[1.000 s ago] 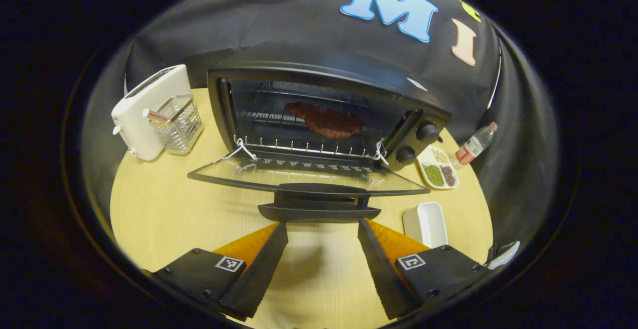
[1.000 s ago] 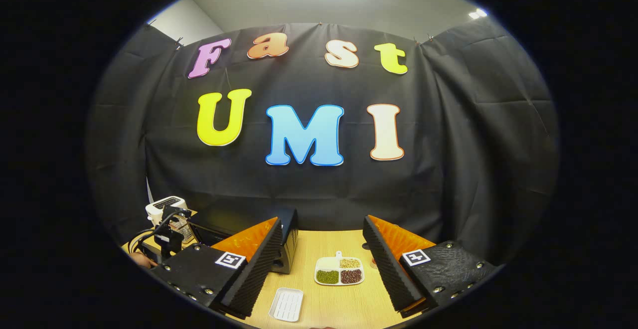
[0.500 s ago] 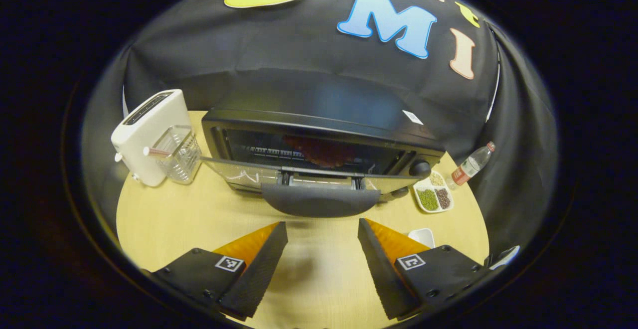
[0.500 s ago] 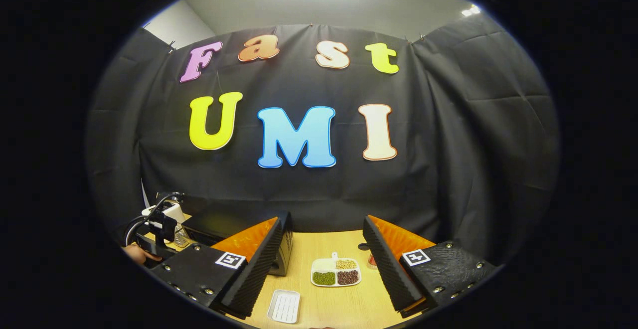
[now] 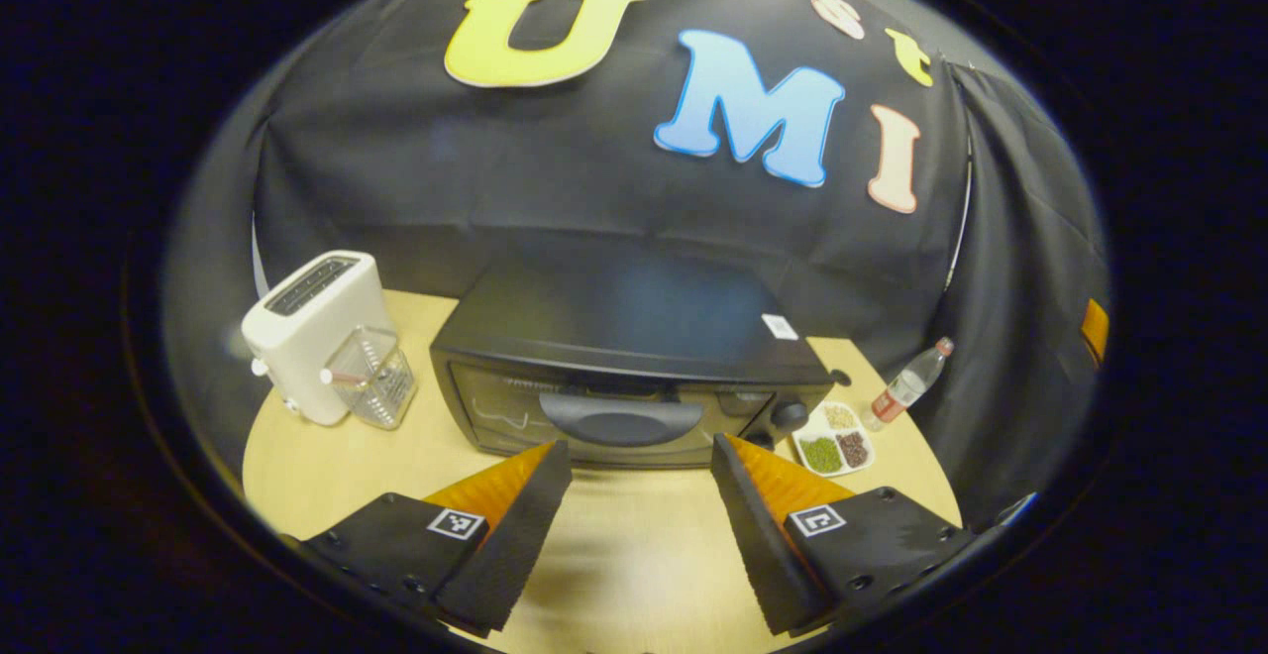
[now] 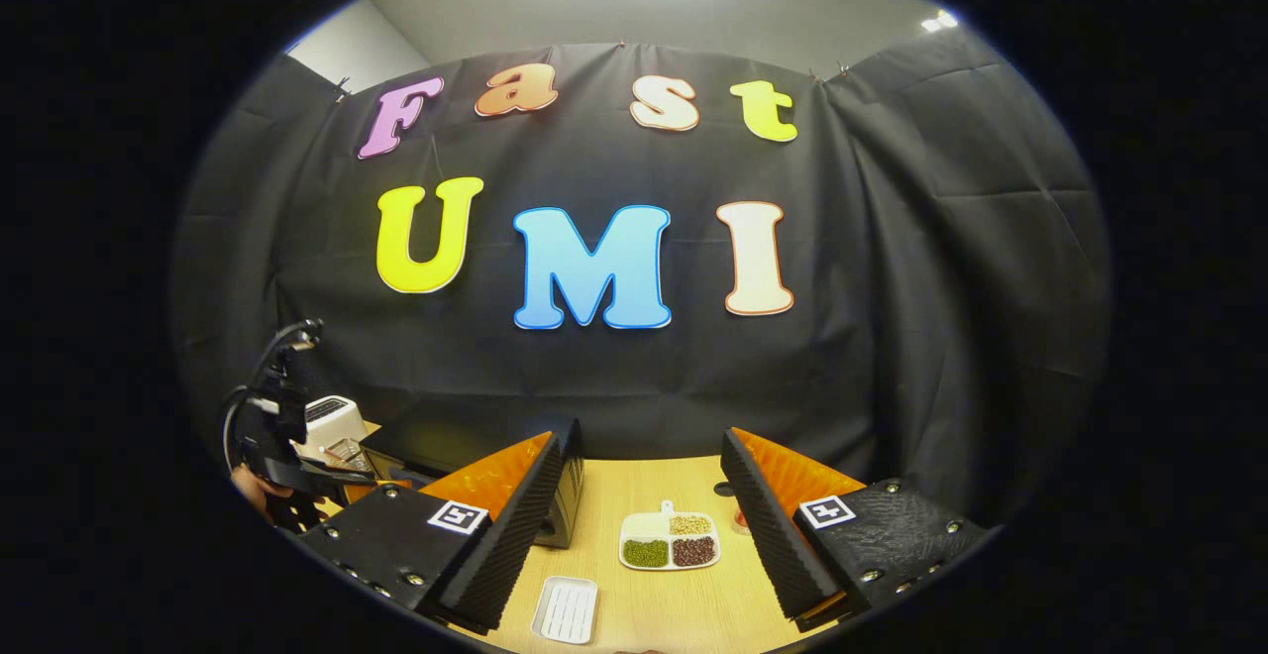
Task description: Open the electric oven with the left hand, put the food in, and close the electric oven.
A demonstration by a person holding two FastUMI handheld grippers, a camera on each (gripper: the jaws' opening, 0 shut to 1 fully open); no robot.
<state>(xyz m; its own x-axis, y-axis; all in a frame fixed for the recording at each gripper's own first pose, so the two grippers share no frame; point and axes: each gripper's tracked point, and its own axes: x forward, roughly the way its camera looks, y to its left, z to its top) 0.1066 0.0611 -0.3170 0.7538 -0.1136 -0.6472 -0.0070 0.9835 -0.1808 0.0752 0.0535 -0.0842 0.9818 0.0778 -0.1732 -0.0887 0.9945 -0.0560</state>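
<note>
The black electric oven (image 5: 624,337) stands on the round wooden table (image 5: 327,456) with its glass door up against the front and its curved handle (image 5: 621,420) at the door's top. The food inside is hidden behind the dark door. My left gripper (image 5: 642,456) is open just in front of the handle, nothing between its fingers. In the right gripper view my right gripper (image 6: 642,456) is open and held above the table, the oven (image 6: 565,515) to its left. The left gripper (image 6: 287,456) and the hand holding it appear there at far left.
A white toaster (image 5: 312,332) and a clear wire-pattern holder (image 5: 371,386) stand left of the oven. A divided dish of beans (image 5: 832,441) and a water bottle (image 5: 906,386) sit at its right. A white ribbed tray (image 6: 567,609) lies near the table's front.
The oven door swung up from lying flat open to closed. My left gripper rose and drew back from the handle. The right gripper barely moved.
</note>
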